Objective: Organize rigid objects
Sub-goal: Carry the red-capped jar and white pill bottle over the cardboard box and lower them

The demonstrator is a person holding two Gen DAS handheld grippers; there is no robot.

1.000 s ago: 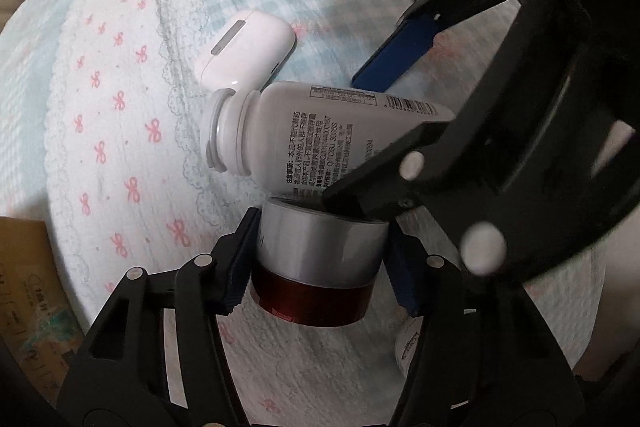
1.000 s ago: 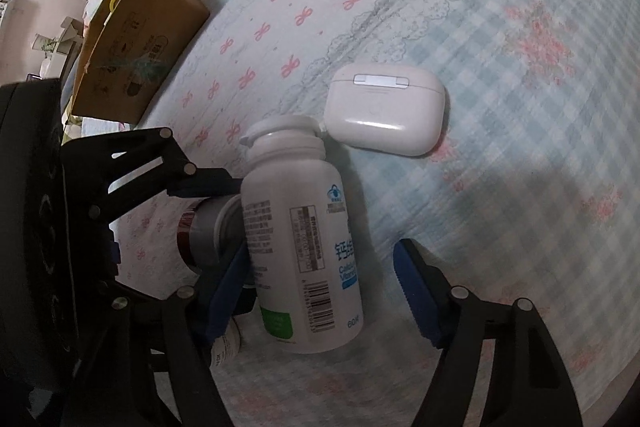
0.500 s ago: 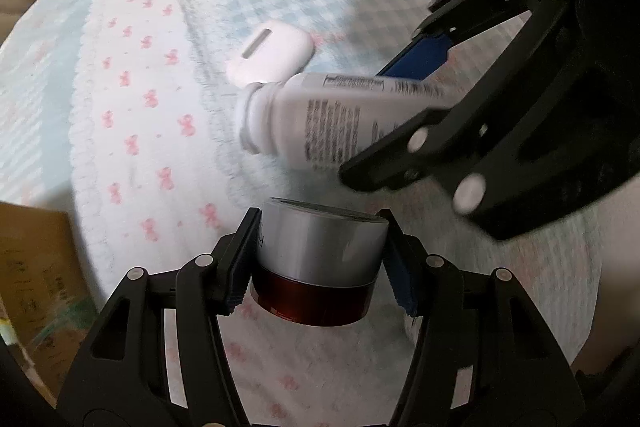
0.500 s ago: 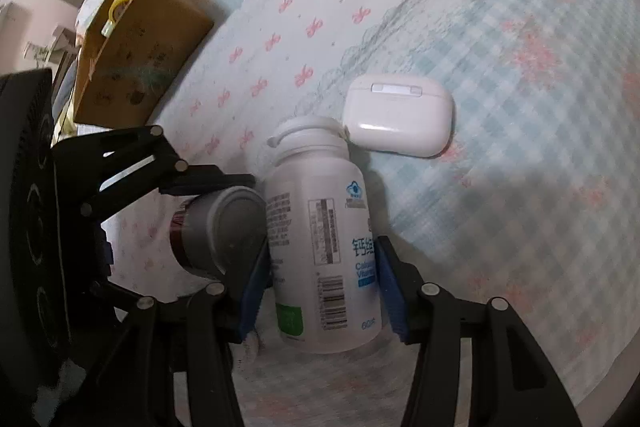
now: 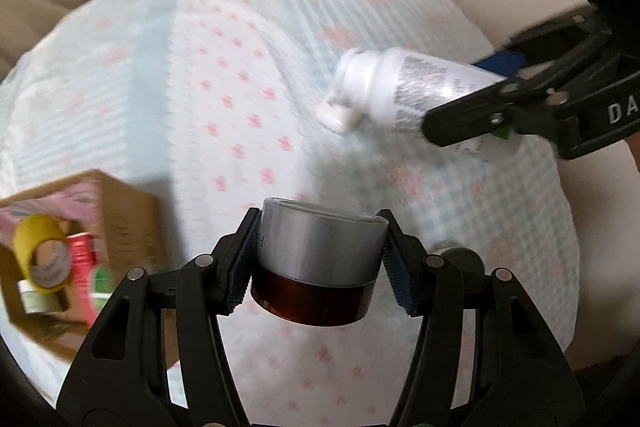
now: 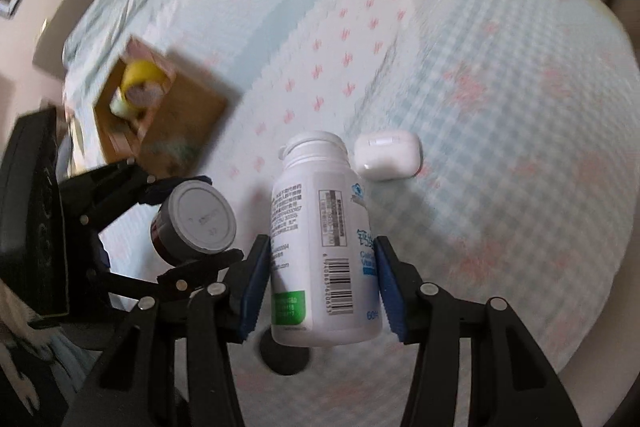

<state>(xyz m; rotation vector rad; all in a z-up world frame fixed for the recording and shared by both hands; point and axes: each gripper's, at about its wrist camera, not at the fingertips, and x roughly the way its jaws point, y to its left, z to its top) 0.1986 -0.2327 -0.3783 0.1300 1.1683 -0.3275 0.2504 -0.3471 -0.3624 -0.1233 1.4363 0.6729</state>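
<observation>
Both claws rose: one jar (image 5: 318,267), one bottle (image 6: 324,255), one earbud case (image 6: 387,155).

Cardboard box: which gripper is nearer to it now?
Left. The left gripper, holding the jar, hangs beside the box; the right gripper, holding the bottle, is farther off.

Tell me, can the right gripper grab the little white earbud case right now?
Probably not: the right gripper is shut on the white pill bottle, so the white earbud case must wait on the bedspread.
</observation>
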